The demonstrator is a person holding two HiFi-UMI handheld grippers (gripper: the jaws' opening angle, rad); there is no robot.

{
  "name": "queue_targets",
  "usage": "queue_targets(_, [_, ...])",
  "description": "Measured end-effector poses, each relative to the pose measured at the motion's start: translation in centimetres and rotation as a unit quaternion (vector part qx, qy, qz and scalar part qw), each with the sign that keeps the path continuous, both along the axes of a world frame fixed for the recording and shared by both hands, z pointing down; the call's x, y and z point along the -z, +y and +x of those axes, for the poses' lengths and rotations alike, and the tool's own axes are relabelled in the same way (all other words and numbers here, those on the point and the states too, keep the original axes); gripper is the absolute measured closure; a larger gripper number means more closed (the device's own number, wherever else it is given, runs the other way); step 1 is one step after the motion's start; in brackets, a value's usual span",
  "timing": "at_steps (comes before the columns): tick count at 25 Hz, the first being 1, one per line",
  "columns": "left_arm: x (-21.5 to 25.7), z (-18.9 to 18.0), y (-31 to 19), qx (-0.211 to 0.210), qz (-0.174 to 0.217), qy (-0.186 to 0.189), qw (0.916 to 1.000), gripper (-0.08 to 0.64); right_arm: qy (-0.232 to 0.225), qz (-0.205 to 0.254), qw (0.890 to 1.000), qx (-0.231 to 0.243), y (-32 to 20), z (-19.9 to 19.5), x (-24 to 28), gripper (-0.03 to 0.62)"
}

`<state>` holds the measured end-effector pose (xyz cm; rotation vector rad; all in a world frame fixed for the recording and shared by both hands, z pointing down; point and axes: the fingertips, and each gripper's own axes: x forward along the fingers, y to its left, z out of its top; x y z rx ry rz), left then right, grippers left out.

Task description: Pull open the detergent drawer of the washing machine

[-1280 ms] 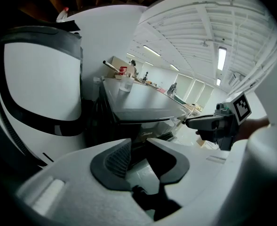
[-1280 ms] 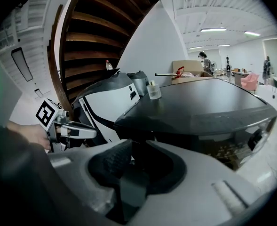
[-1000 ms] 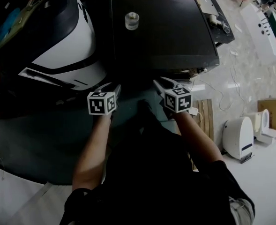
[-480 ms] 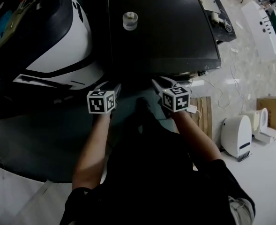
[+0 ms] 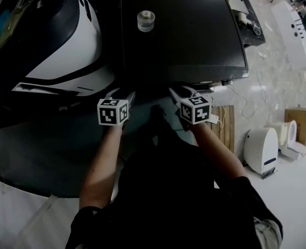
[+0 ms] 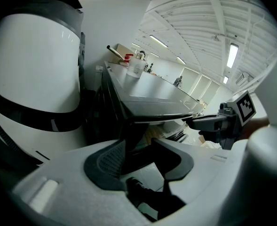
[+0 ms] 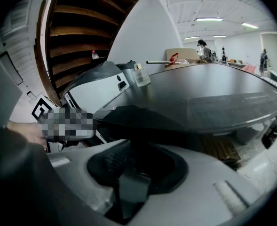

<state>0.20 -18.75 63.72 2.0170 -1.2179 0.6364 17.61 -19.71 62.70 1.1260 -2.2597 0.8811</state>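
The washing machine's black top (image 5: 184,30) fills the upper middle of the head view, with a small clear jar (image 5: 145,21) on it. Its front face and the detergent drawer are hidden under the near edge. My left gripper (image 5: 120,94) is just in front of that edge at its left end. Its jaws are opening, with nothing between them (image 6: 138,147). My right gripper (image 5: 181,91) is beside it, below the edge's middle, open and empty (image 7: 138,154). From both gripper views I look up along the dark top (image 6: 152,98) (image 7: 199,98); the face below is in shadow.
A large white-and-black appliance (image 5: 64,45) stands close on the left of the machine. On the floor to the right lie a wooden pallet (image 5: 226,123), loose cables, a small white unit (image 5: 262,149) and a cardboard box (image 5: 298,118).
The machine's near edge has come slightly closer to both grippers. Both grippers keep the same pose side by side.
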Motion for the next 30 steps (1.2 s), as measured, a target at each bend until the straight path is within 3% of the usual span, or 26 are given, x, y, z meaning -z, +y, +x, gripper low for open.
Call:
queue_targets(15, [0.63,-0.33,-0.26,0.011,0.01,-0.034,0.9993,0.376,-0.013,-0.008,1.0,0.004,0.07,-0.01,-0.41,0.48])
queue_targets(27, [0.84,0.42,-0.35,0.0,0.017,-0.01,0.9998,0.37,-0.009,-0.002,1.0,0.012,0.17,0.05,-0.45,0.48])
queue_targets(30, [0.54,0.23,-0.52,-0.005,0.017,-0.024,0.9995,0.37,-0.009,-0.002,1.0,0.014,0.11,-0.07,-0.4,0.48])
